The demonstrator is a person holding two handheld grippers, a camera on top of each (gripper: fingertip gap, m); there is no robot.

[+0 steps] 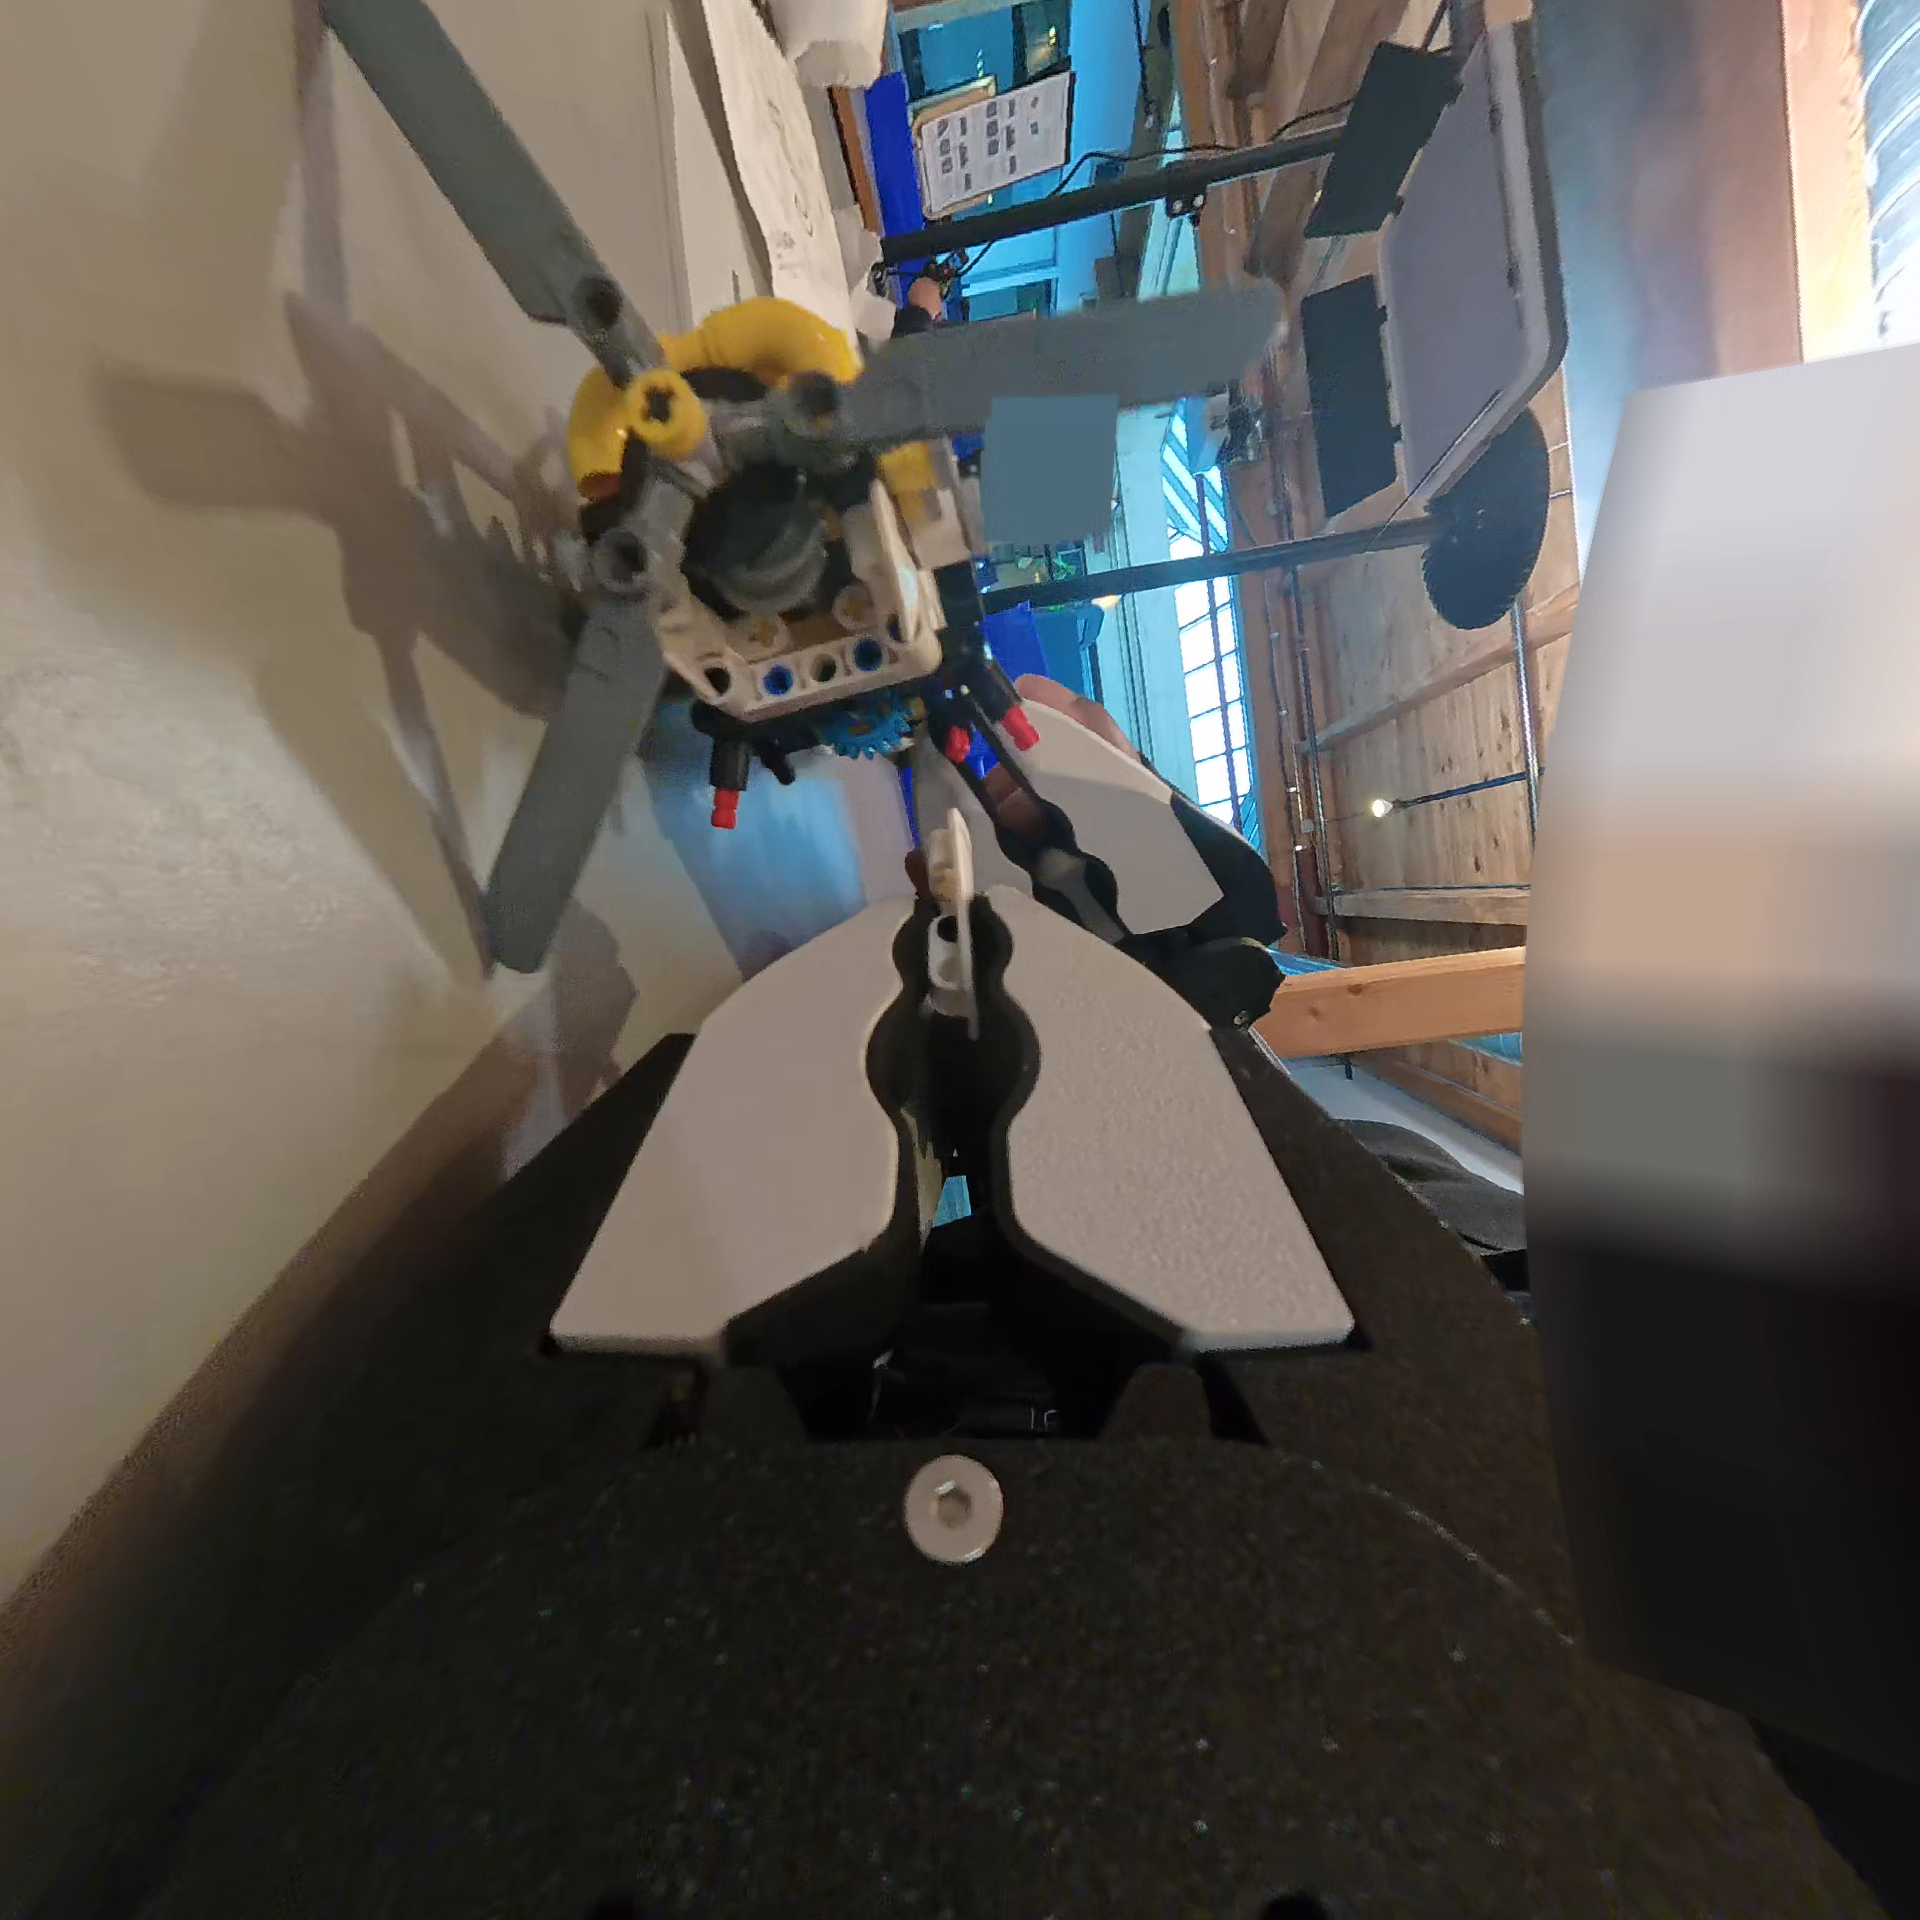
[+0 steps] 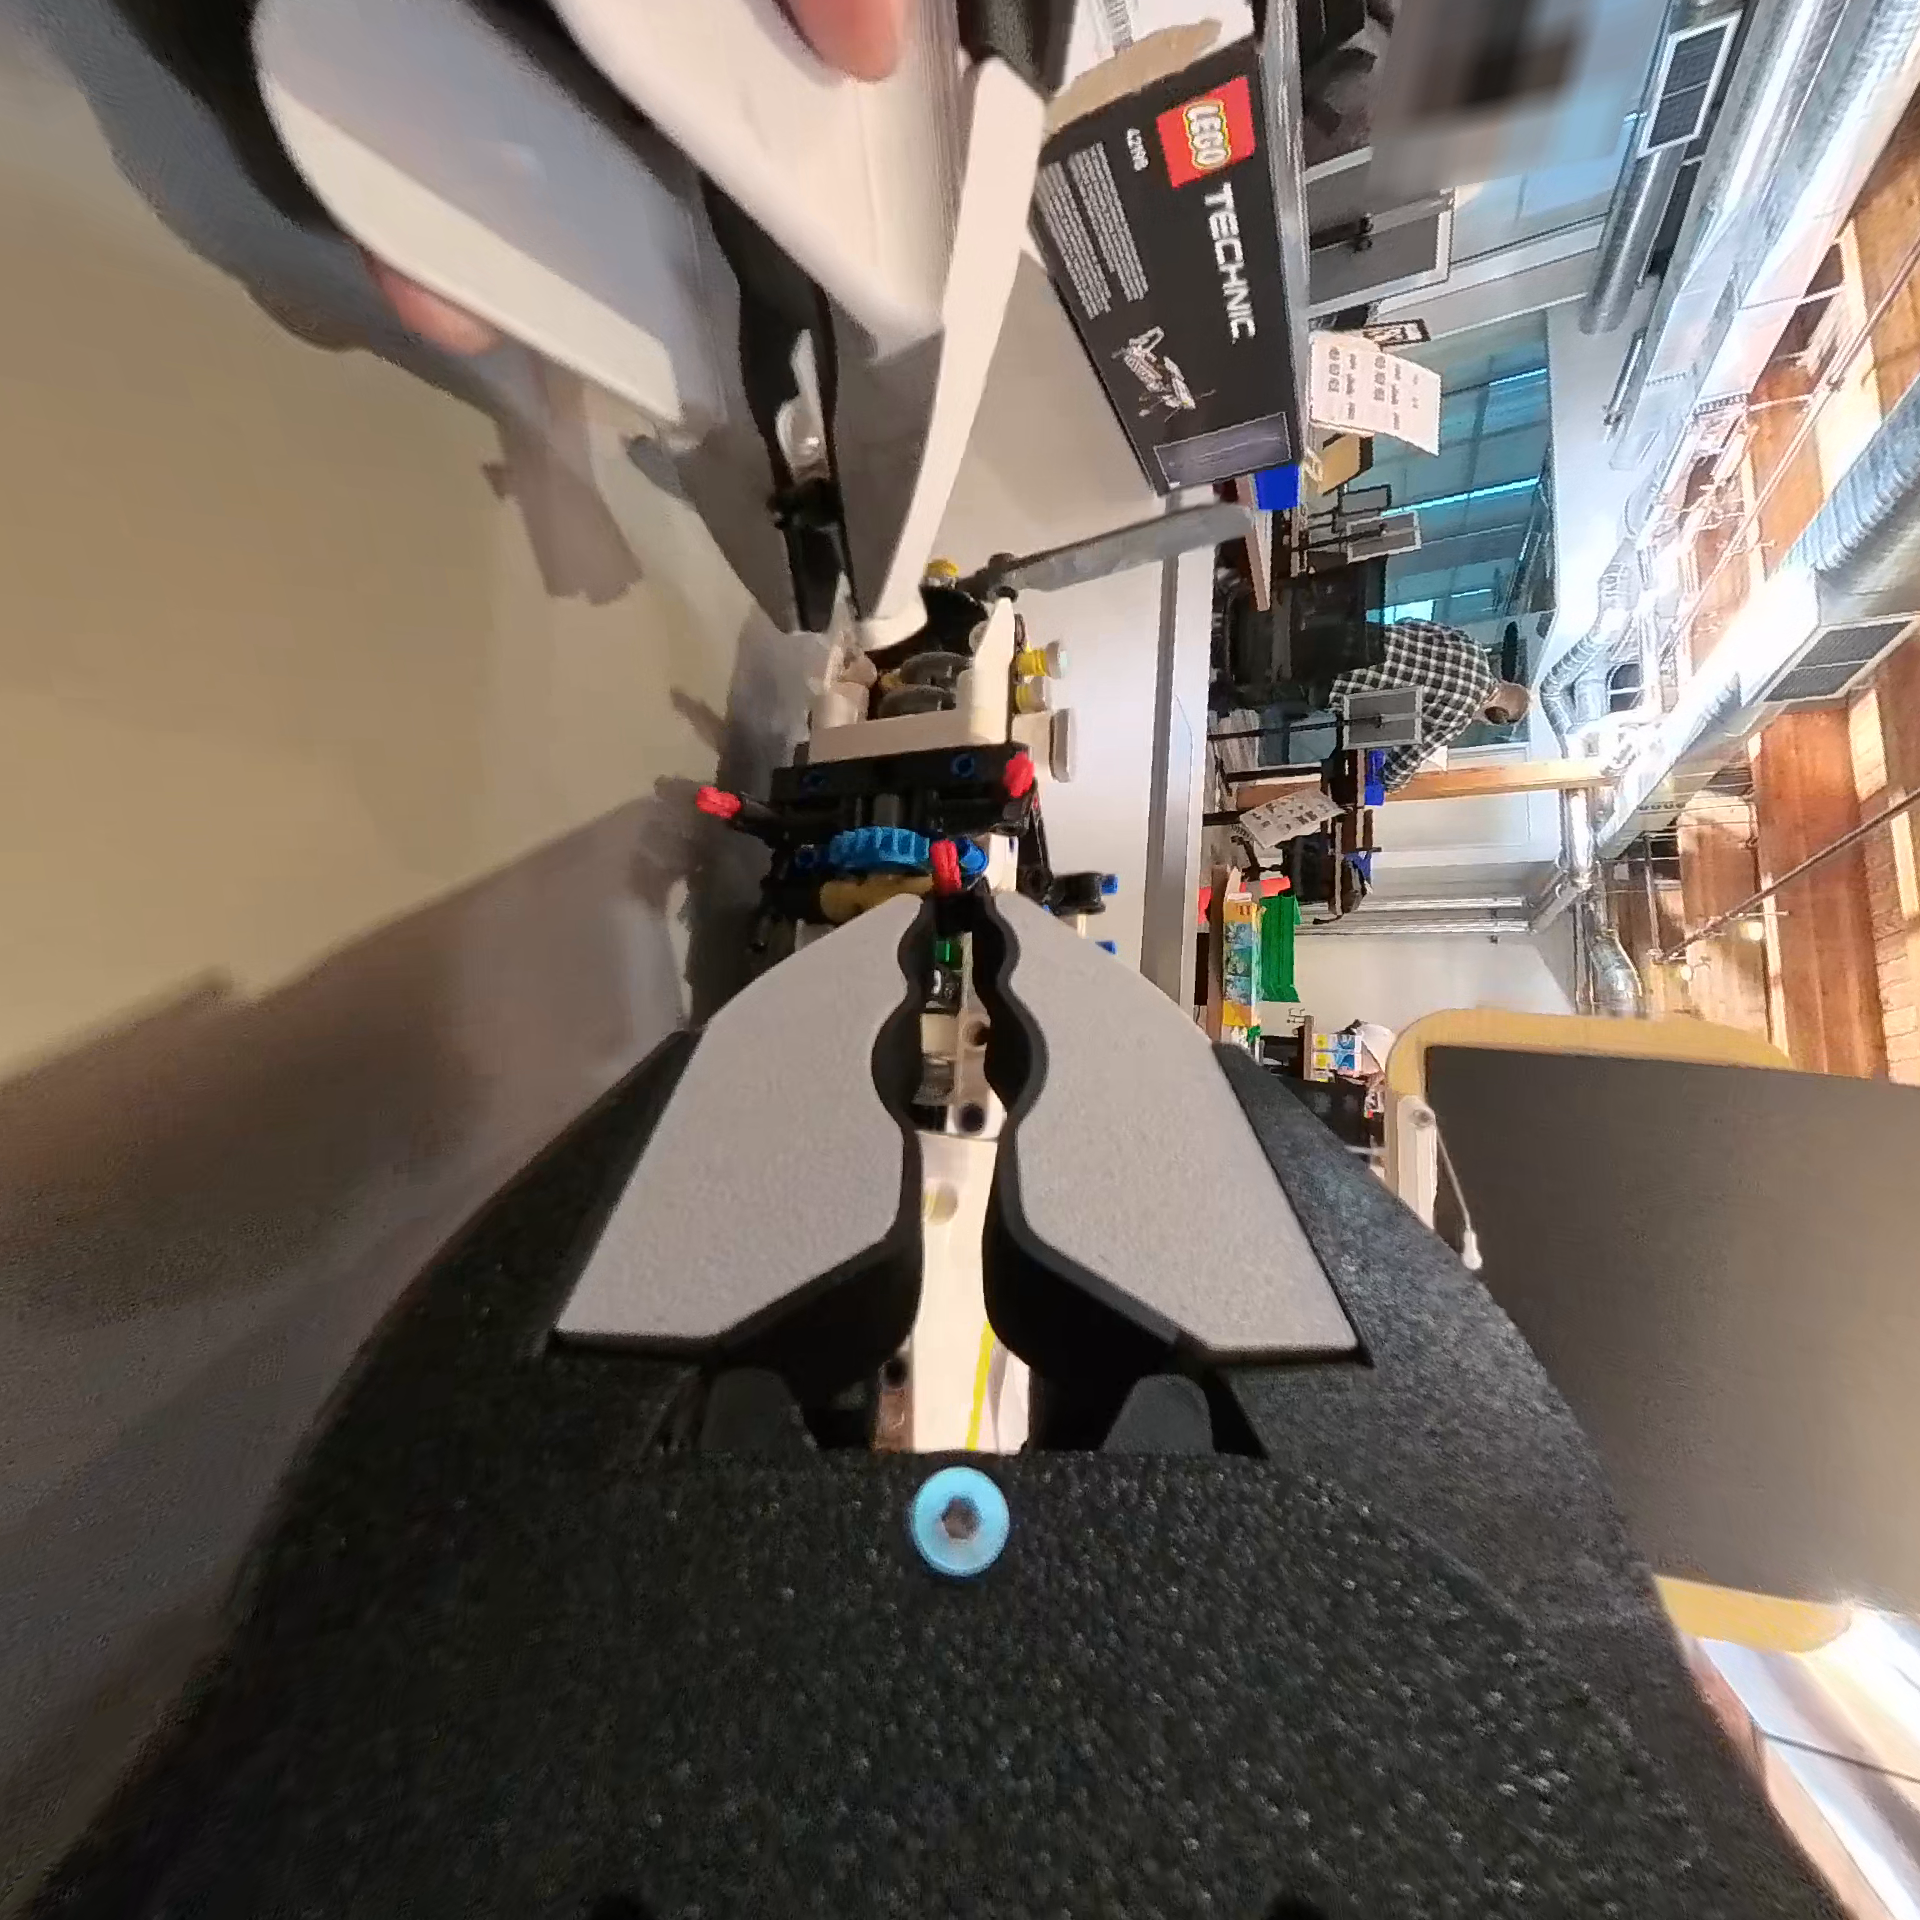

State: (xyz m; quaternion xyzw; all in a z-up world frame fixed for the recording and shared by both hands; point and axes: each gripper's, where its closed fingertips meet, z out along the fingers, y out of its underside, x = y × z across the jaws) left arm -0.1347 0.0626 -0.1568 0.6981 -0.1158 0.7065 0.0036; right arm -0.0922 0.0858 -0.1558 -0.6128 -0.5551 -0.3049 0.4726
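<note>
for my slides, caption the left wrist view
Left gripper pinching a white brick part beside a toy helicopter model.

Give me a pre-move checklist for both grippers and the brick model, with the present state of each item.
1. Left gripper has a part between its jaws: ok, a small white piece sticks out at the tips.
2. Right gripper is on the brick model: ok, its jaws close on the model's black and white frame.
3. Model off the table: ok, its shadow falls on the surface.
4. Grey rotor blades clear of both grippers: ok.
5. White piece lined up with its slot: cannot tell.
6. Black box clear of the model: ok, it stands behind.
</note>
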